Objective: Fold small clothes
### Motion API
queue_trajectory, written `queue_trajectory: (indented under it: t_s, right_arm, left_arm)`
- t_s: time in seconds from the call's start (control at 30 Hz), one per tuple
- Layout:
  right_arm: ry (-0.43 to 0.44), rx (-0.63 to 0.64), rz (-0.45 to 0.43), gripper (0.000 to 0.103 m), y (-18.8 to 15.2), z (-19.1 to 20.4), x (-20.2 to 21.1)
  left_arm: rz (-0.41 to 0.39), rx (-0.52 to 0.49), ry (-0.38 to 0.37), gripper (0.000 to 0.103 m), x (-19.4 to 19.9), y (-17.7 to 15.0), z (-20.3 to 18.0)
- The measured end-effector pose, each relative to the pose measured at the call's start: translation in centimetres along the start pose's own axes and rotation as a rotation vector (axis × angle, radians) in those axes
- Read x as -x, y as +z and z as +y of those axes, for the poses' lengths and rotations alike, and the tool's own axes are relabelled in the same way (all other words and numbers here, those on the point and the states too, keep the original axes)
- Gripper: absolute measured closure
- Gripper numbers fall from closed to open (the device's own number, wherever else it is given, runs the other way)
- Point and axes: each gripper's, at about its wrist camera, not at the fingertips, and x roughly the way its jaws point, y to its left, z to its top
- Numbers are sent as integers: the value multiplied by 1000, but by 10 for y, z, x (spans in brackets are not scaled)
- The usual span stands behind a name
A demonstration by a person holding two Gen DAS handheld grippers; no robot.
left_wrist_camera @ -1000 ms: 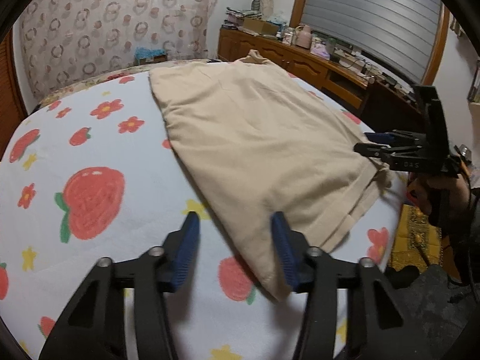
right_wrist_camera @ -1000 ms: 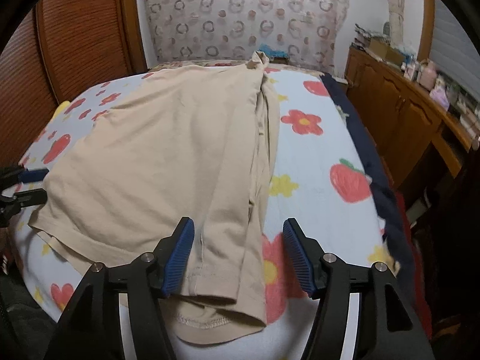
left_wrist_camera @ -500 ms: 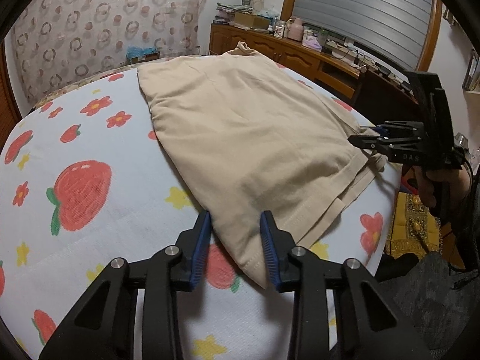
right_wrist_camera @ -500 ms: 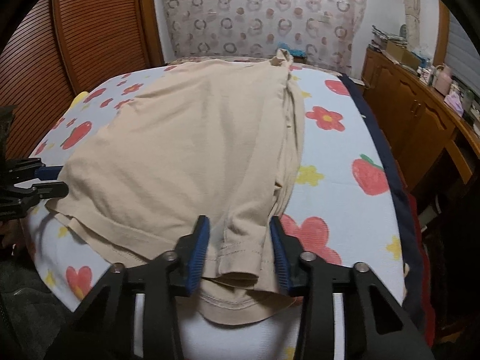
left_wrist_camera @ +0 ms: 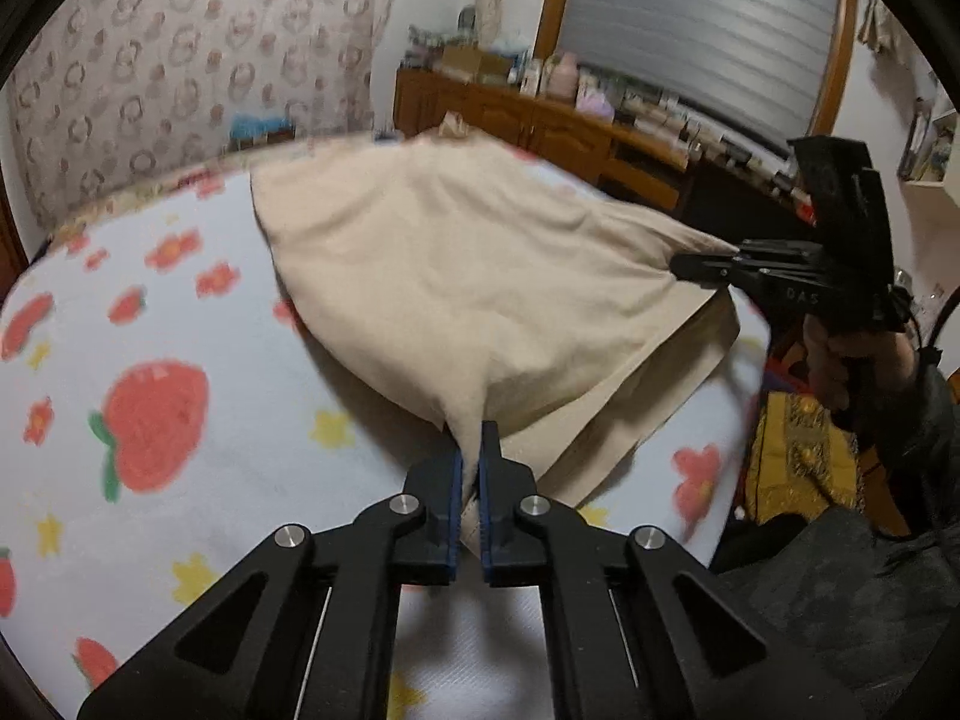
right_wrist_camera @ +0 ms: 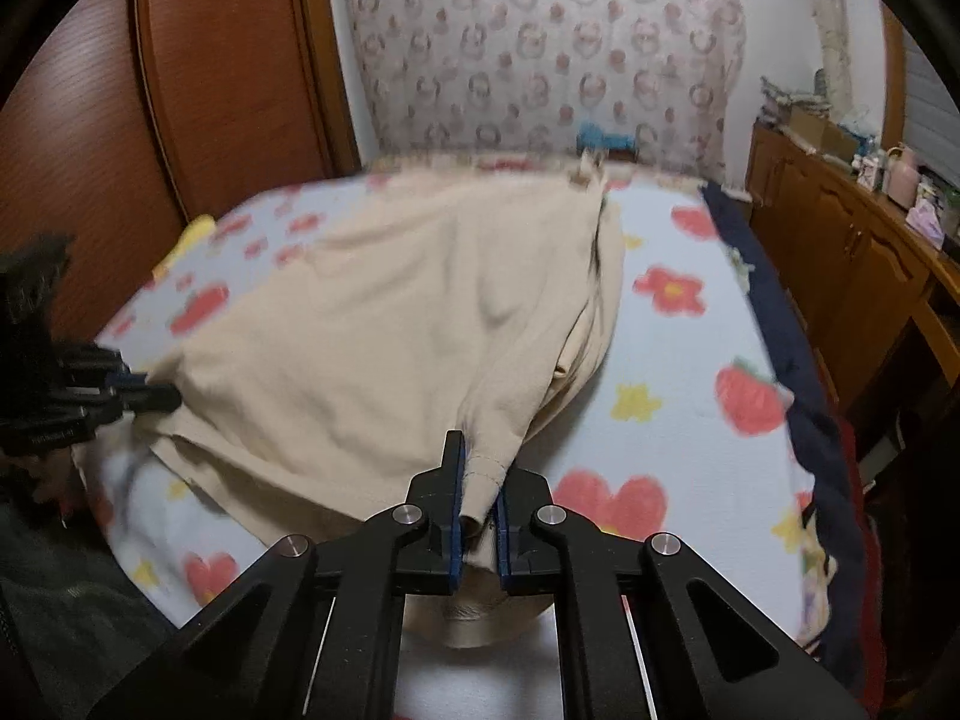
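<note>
A beige garment lies spread on the strawberry-print bed, its collar end far away. In the left wrist view my left gripper is closing tight on the near hem corner, the cloth pinched between the blue pads and pulled up into a peak. My right gripper shows at the right, clamped on the other hem corner. In the right wrist view the right gripper is closing on the folded hem edge of the garment. The left gripper grips the cloth at the left.
A wooden sideboard with clutter runs along the far right wall. A brown wardrobe stands left of the bed. The bed's dark edge drops to the floor on the right. A hand holds the right gripper's handle.
Both grippers went from open astride the hem to shut on it. The hem corners have lifted off the sheet and the cloth is stretched between them.
</note>
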Motion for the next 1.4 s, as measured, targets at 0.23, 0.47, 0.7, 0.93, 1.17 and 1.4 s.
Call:
queue_trajectory:
  t_s: [0.23, 0.47, 0.7, 0.93, 1.17, 1.4]
  right_arm:
    - [36, -7, -76, 96, 10, -2, 21]
    - [77, -29, -146, 96, 24, -11, 17]
    - [77, -47, -174, 96, 45, -24, -21]
    - [68, -17, -190, 96, 73, -29, -39]
    - [20, 51, -192, 96, 108, -30, -69]
    - [31, 55, -174, 96, 135, -35, -100]
  left_arm:
    - [-60, 45, -14, 98, 15, 14, 10]
    - [-83, 78, 5, 98, 9, 40, 28]
    - [-92, 82, 40, 98, -12, 76, 60]
    - [-132, 109, 52, 98, -21, 109, 82]
    - [-120, 82, 113, 98, -42, 143, 99]
    - [-112, 112, 131, 98, -63, 162, 124]
